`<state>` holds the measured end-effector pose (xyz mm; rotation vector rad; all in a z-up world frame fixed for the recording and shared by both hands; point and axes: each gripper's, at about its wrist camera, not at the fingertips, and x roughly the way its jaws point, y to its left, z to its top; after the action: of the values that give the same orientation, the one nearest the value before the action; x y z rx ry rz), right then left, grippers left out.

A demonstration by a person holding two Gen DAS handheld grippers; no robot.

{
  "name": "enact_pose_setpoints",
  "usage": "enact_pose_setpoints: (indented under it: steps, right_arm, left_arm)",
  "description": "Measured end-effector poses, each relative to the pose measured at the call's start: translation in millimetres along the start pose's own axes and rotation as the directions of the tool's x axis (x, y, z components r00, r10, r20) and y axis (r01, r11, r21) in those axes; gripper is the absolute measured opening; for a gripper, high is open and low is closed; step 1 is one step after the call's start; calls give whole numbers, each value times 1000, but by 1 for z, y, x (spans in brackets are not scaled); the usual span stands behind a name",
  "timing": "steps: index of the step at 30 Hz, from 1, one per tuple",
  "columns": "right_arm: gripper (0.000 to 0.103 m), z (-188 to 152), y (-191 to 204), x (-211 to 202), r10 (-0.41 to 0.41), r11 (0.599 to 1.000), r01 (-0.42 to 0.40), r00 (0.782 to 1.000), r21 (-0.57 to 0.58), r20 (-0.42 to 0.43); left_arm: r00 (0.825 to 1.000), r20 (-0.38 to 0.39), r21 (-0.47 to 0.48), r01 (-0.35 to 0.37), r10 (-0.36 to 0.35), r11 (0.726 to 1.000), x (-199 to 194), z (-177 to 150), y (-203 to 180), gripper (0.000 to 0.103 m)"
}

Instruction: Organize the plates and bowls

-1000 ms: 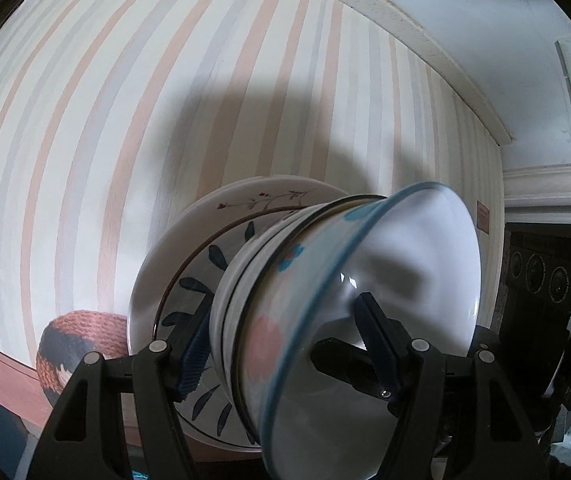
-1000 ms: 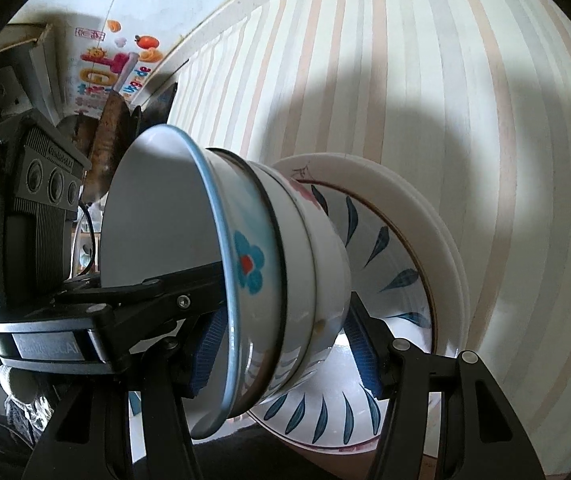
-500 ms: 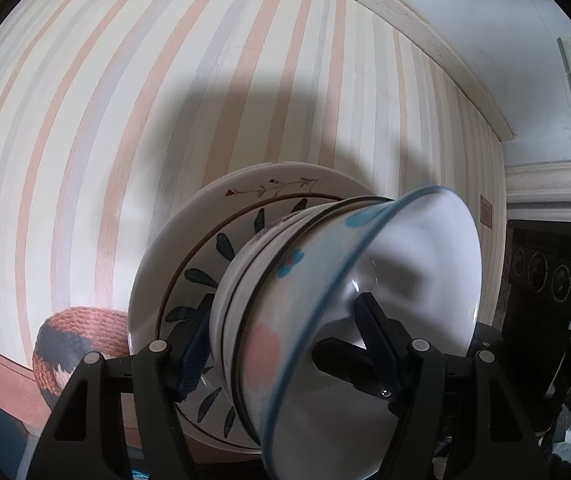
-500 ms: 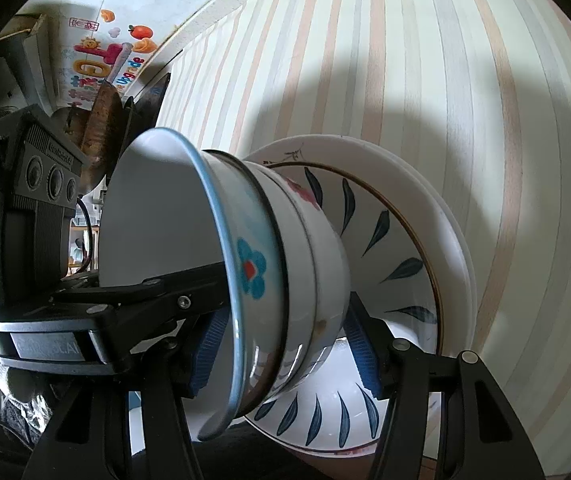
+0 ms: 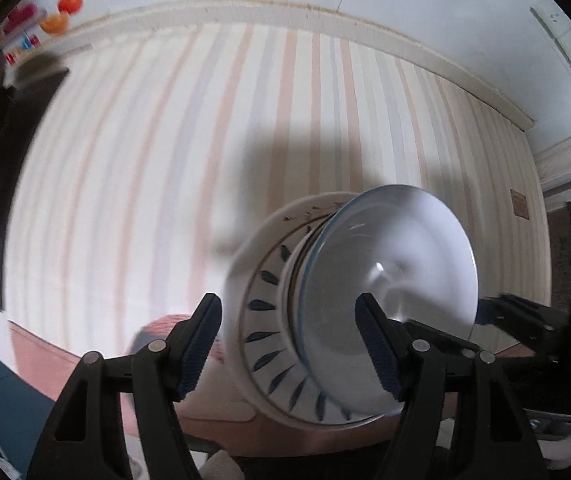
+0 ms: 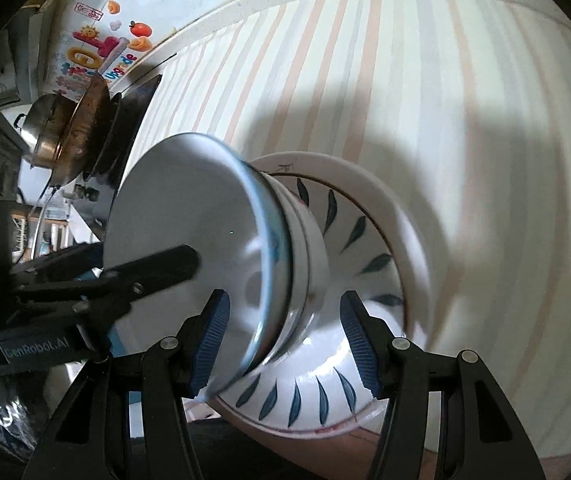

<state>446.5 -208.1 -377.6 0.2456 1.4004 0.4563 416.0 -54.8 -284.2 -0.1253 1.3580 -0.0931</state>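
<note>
- The stack of bowls (image 6: 213, 252) sits nested on the leaf-patterned plate (image 6: 361, 248), which lies on a plain white plate (image 5: 245, 264) on the striped counter (image 6: 445, 100).
- The right gripper (image 6: 287, 344) stands wide open, its blue pads either side of the bowls, touching nothing.
- The left gripper (image 5: 289, 348) is also spread wide and holds nothing; 1 pad is at the plate's rim, the other in front of the top bowl.
- A woven coaster (image 5: 161, 326) lies just beside the plates.
- Pots (image 6: 69, 128) sit at the counter's far end.
</note>
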Motion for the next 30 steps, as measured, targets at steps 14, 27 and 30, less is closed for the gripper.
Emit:
enact_pose_setpoints:
  steps: [14, 27, 30]
  right_arm:
    - [95, -56, 66, -108, -271, 962, 260, 907, 79, 323]
    - [98, -125, 123, -187, -331, 943, 298, 809, 147, 485]
    - [98, -146, 135, -203, -333, 942, 304, 789, 143, 516]
  left_arm:
    - [960, 277, 78, -65, 41, 995, -86, -26, 3, 97]
    - [881, 473, 133, -44, -25, 990, -179, -75, -5, 103]
    - [864, 502, 131, -53, -20, 990, -197, -94, -7, 103]
